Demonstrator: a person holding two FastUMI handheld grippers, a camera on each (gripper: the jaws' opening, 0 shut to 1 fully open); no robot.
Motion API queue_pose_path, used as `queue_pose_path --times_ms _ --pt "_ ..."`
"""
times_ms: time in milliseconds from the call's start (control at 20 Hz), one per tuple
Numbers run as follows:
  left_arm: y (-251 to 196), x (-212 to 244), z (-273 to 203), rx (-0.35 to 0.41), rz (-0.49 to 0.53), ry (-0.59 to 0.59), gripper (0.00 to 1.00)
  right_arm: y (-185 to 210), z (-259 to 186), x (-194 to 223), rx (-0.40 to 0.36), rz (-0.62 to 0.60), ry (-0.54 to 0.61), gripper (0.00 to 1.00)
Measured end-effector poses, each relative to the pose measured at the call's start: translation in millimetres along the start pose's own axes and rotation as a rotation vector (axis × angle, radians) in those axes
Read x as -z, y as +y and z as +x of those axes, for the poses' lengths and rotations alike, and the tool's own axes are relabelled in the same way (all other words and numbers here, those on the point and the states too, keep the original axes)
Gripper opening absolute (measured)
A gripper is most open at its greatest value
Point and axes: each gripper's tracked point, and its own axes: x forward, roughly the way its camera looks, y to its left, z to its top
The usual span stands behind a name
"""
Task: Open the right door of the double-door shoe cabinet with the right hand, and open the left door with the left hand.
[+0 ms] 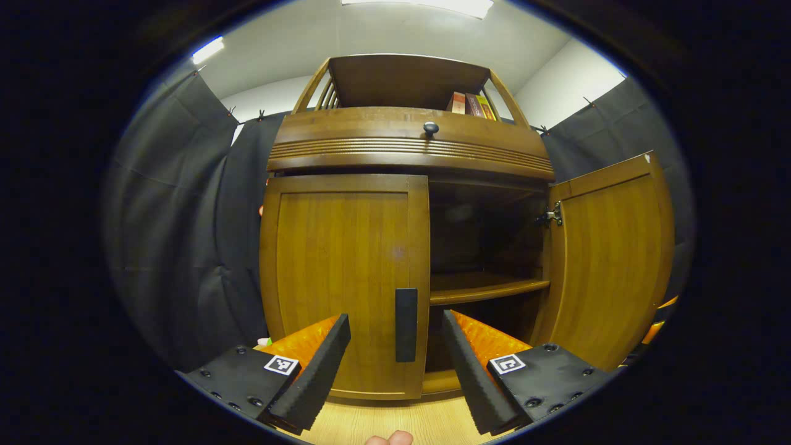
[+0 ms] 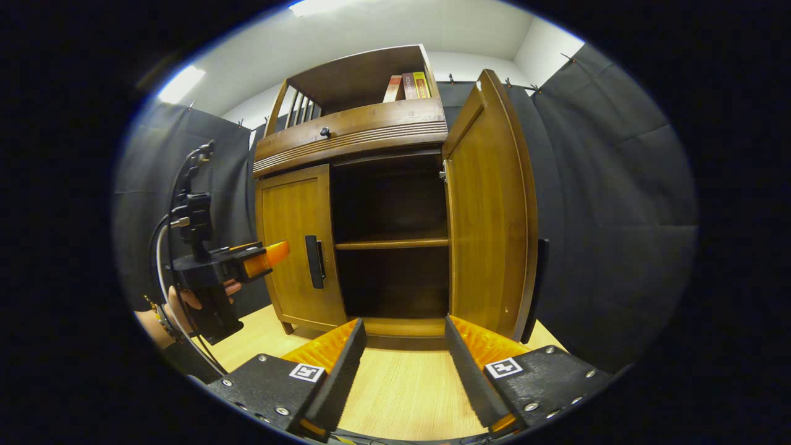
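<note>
Nearest in the left gripper view, the left gripper [image 1: 395,352] stands wide open with nothing between its fingers, lined up so the dark handle [image 1: 406,324] of the left door [image 1: 343,278] sits in the gap beyond the fingertips, not yet touched. In the right gripper view the right gripper [image 2: 405,352] is likewise spread open and empty, hanging over the wooden floor [image 2: 401,389] in front of the cabinet. The left door is shut, flush with the cabinet front; its handle is a slim vertical bar near the inner edge, long axis upright, and looks like the place to take hold, with the fingers closing across its width. The door appears to be stiff, solid wood on hinges, probably moderate in weight and smooth, so a pull along an arc seems wise. Farther off, the right door [image 2: 488,210] stands swung wide, baring the shelf [image 2: 392,243]. Books [image 1: 471,104] sit on top.
</note>
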Motion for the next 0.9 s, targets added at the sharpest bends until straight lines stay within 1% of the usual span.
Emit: queue_pose_path --times_ms 50,100,150,200,250,300,450,700,900 --pt "-1.5 6.1 8.5 0.012 -0.002 0.01 0.95 0.2 1.4 0.6 0.001 -0.008 -0.003 0.94" --pt "-5.1 11.5 18.8 0.027 -0.004 0.017 0.95 1.9 2.3 -1.0 -0.001 -0.002 -0.006 0.86" --pt "-8.3 19.3 28.3 0.037 -0.004 0.021 0.97 5.3 0.2 -1.0 -0.014 0.017 -0.004 0.87" --pt "-8.3 29.3 40.0 0.037 -0.013 0.041 0.96 8.6 0.9 -1.2 -0.025 0.043 -0.003 0.87" --pt "-9.3 39.2 51.3 0.04 -0.028 0.062 0.95 8.9 0.7 -1.3 -0.027 0.06 -0.002 0.97" --pt "-8.7 47.5 60.3 0.037 -0.043 0.079 0.96 7.9 0.1 -1.6 -0.021 0.065 -0.002 0.97" --pt "-0.1 60.4 83.8 0.017 -0.05 0.092 0.96 -0.1 -1.8 2.7 0.004 0.042 0.011 0.98" --pt "4.5 64.1 105.1 0.009 -0.015 0.083 0.95 -8.7 -2.9 5.3 0.037 0.075 0.03 0.98" --pt "7.3 68.6 107.2 -0.003 -0.013 0.09 0.95 -13.6 -0.4 4.9 0.048 0.08 0.032 0.98"
